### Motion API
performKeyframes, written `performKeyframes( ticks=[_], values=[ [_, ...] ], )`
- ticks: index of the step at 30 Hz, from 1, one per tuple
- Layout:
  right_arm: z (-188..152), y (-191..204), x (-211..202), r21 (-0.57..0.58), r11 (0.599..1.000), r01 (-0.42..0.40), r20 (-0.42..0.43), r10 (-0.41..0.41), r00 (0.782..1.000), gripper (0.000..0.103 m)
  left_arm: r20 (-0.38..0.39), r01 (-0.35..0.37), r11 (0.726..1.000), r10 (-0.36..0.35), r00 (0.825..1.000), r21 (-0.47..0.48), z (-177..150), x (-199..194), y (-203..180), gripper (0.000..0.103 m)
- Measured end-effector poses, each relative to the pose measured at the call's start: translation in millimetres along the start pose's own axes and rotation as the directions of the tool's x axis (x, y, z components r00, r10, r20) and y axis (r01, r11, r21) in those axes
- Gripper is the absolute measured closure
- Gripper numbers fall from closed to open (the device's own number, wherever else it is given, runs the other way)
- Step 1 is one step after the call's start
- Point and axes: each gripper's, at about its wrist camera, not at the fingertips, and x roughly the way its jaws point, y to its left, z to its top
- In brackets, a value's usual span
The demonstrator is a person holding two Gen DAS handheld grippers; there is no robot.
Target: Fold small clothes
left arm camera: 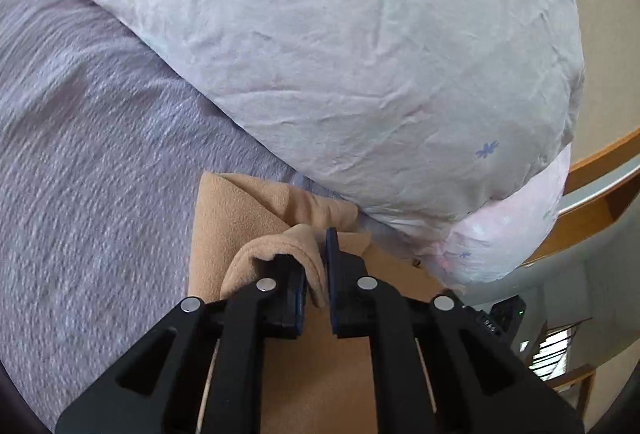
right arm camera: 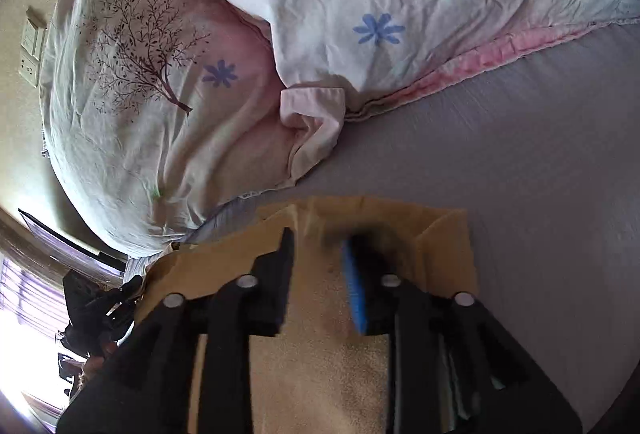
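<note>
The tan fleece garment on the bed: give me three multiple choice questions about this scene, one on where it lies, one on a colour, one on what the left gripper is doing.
1. Where does the tan garment lie?
A. on the grey bedsheet, next to the pillow
B. on a wooden floor
C. inside a drawer

2. What colour is the flower print high on the pillow in the left wrist view?
A. red
B. green
C. black

3. What is the left gripper doing?
A. hanging open above the bed
B. gripping the pillow
C. pinching a fold of the tan garment

Answers: A, its edge meets the pillow on the sheet; B, a green clover shape shows there; C, tan cloth sits between its fingers.
</note>
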Motion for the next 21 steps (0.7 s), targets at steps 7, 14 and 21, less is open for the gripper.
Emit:
performKeyframes(
  ticks=[7, 14, 21],
  values=[
    [-28.2, 27.3, -61.0, -0.086, 0.983, -0.164, 0.071, 0.17, 0.983, 0.023, 0.119, 0.029, 0.998, -0.035, 0.992, 0.052, -13.7, -68.8, -5.3, 0.007],
    [-58.2, 4.4, -33.2, -0.115, 0.993, -0.021, 0.019, 0.023, 1.0, 0.016, -0.035, -0.151, 0.976, 0.158, 0.987, 0.154, -66.2, -74.0, 2.8, 0.007],
    [-59.4, -7.0, -64.2, -0.048, 0.976, -0.214, 0.132, 0.219, 0.967, 0.008, -0.022, -0.206, 0.959, 0.214, 0.977, 0.194, -86.0, -57.2, -5.3, 0.025]
  ],
)
